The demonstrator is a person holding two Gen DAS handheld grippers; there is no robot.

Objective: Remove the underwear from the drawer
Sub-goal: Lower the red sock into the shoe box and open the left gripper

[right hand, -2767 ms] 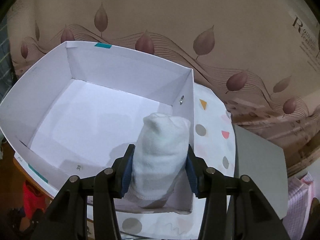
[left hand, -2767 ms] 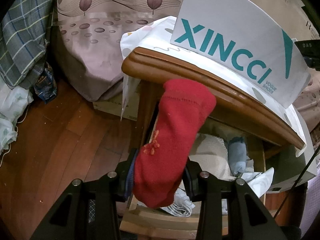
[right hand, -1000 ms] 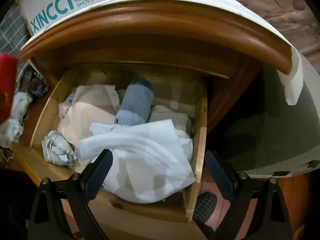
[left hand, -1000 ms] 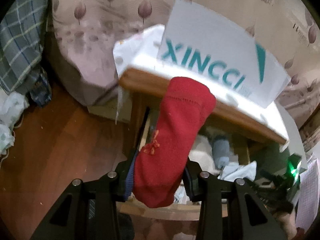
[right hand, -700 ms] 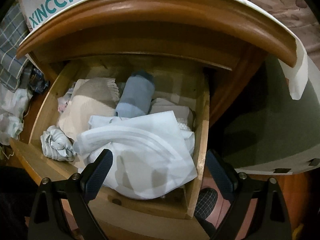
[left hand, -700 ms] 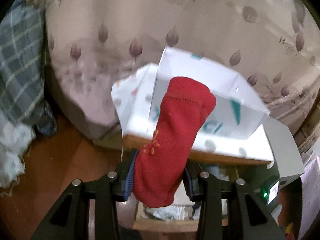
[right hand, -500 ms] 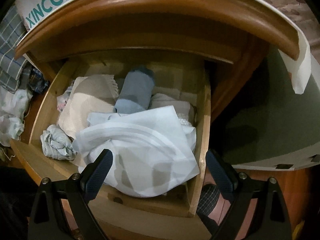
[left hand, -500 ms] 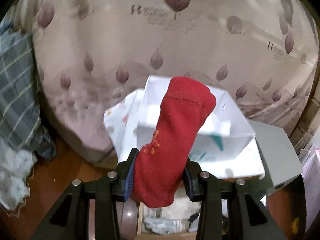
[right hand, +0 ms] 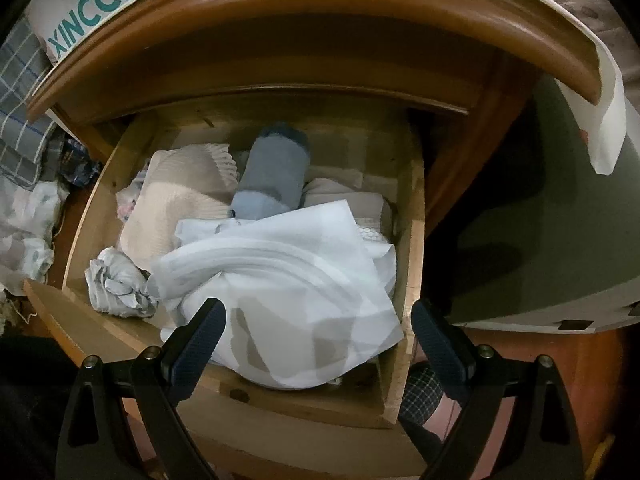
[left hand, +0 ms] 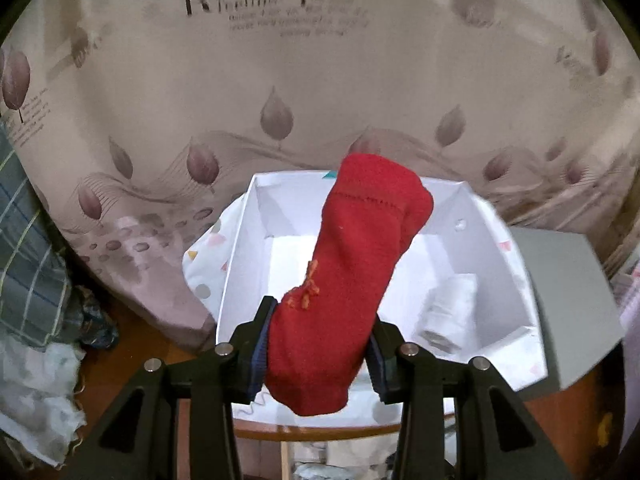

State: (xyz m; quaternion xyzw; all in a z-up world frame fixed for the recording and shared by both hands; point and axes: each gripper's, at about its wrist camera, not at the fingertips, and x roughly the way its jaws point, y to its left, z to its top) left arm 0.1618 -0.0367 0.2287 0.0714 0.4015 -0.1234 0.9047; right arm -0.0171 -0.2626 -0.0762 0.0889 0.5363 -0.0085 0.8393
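Note:
My left gripper (left hand: 316,354) is shut on a rolled red garment (left hand: 348,276) and holds it above the near edge of an open white shoe box (left hand: 244,248). A rolled white garment (left hand: 450,310) lies in the box at the right. My right gripper (right hand: 318,340) is open and empty, just above the front of the open wooden drawer (right hand: 410,248). The drawer holds a white sheer cloth (right hand: 288,280), a rolled blue-grey garment (right hand: 274,172), a beige folded piece (right hand: 180,188) and a crumpled grey piece (right hand: 116,284).
The box stands on a nightstand top (right hand: 280,12) covered with a dotted white cloth (left hand: 204,268). A grey box (left hand: 568,288) sits to the right. A curtain (left hand: 280,60) hangs behind. Plaid and white fabric (left hand: 24,280) lie on the wooden floor at left.
My left gripper rose with the red garment from in front of the drawer to above the box. My right gripper released the white roll into the box, came down to the drawer and opened.

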